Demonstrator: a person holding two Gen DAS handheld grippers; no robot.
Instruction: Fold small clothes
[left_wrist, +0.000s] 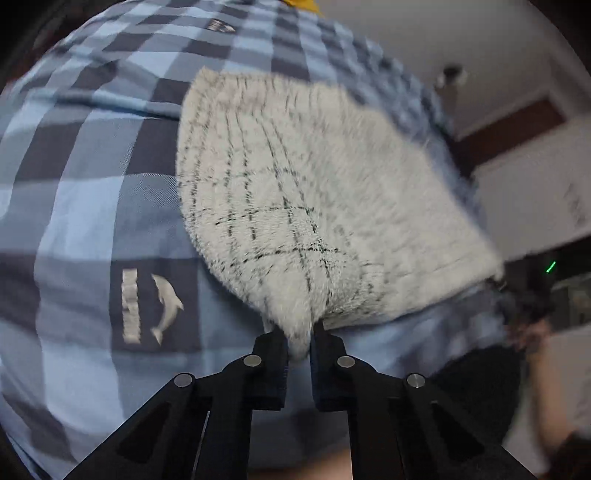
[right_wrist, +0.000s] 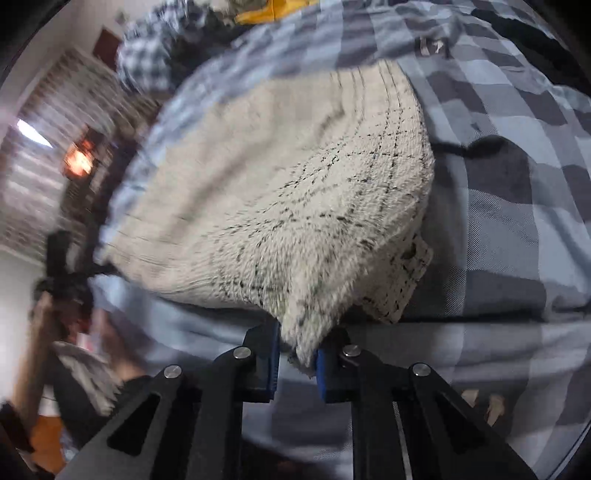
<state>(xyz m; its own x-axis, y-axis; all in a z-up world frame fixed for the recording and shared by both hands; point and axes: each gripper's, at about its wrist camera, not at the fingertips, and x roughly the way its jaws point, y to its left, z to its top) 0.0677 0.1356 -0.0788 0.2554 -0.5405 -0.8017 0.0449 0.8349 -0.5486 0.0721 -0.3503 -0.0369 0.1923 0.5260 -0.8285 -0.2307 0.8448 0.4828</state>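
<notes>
Your left tool and right tool are each clamped on a near corner of the fuzzy cream cloth, which fills mid-frame over the checked bedspread; each bite is thin, so a quick lift could slip a corner free

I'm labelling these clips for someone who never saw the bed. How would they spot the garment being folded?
Look at the blue checked bedsheet that fills both views. On it lies one cream fuzzy knit piece crossed by thin dark grid lines, its near corners pinched by the left gripper and right gripper. Nothing else there is pale and fluffy.
</notes>
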